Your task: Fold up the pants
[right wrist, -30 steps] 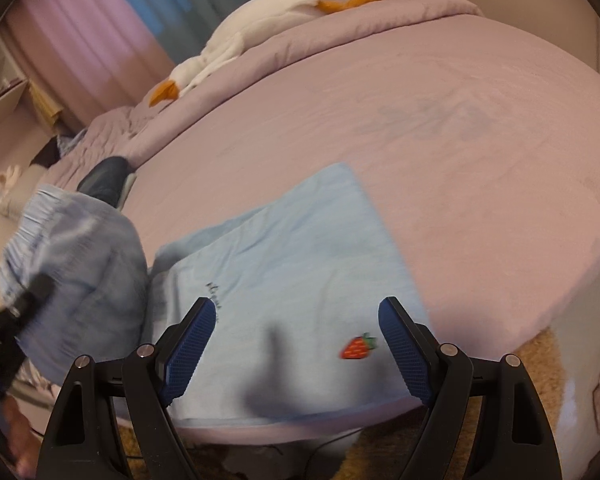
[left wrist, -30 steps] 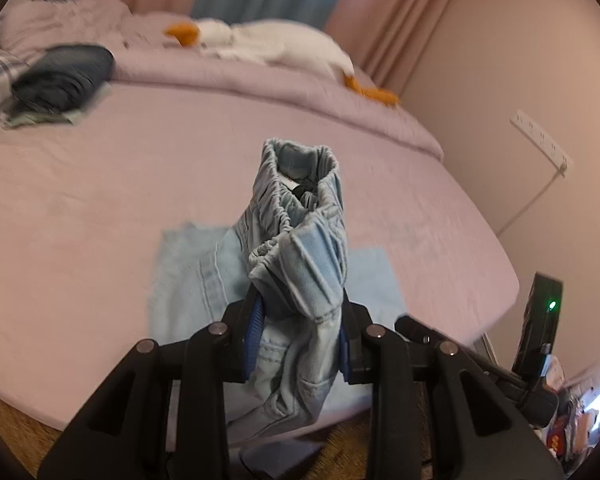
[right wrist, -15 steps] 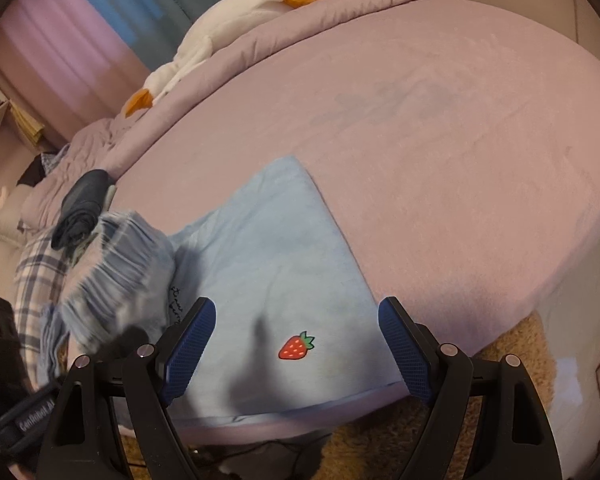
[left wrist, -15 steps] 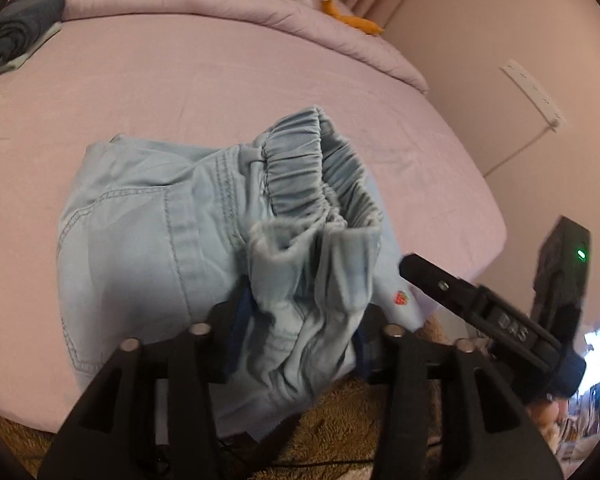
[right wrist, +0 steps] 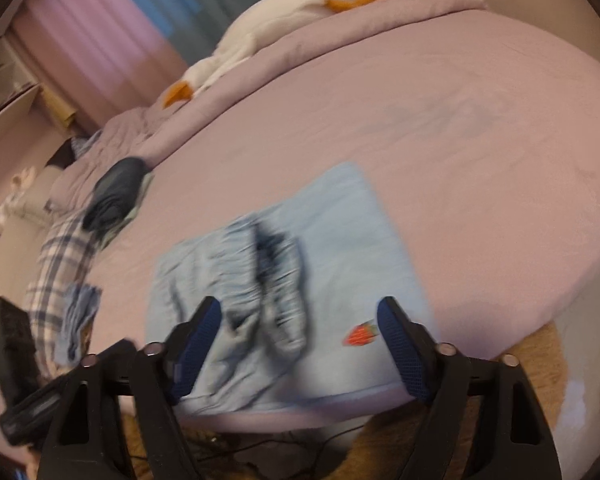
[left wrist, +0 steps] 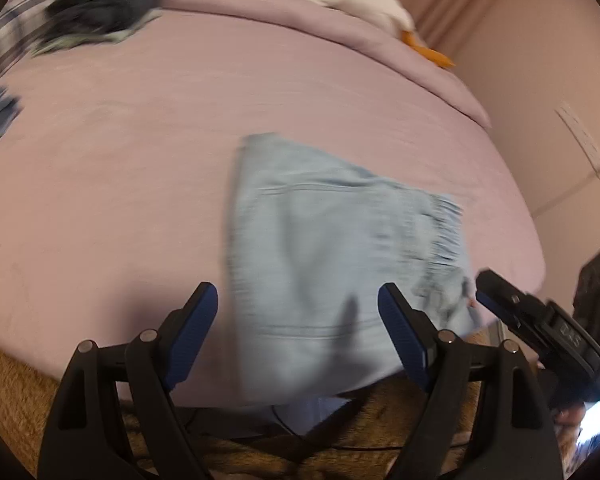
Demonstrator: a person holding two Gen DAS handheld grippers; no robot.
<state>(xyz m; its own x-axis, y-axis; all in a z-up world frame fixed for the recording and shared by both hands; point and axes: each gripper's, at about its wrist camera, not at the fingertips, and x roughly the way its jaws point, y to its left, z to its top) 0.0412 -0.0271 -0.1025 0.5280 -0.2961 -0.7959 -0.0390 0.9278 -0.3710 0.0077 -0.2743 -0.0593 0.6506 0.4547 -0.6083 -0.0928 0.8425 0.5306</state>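
Now opening, left tool [left wrist: 298,310] above pants [left wrist: 332,248]

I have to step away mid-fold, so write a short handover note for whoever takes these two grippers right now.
Left gripper: jaws opening, nothing between them; it hangs over the near part of the light blue denim pants with the gathered elastic waistband.
Right gripper: jaws closing, not gripping; it hovers over the pants near the red strawberry patch.
Pants: lying released near the front edge of the lilac bed sheet, waistband end folded over onto the flat part.
Done: the waistband fold is laid down.
Left: the top layer looks rumpled in the blurred frames; probably smooth it and square the edges.
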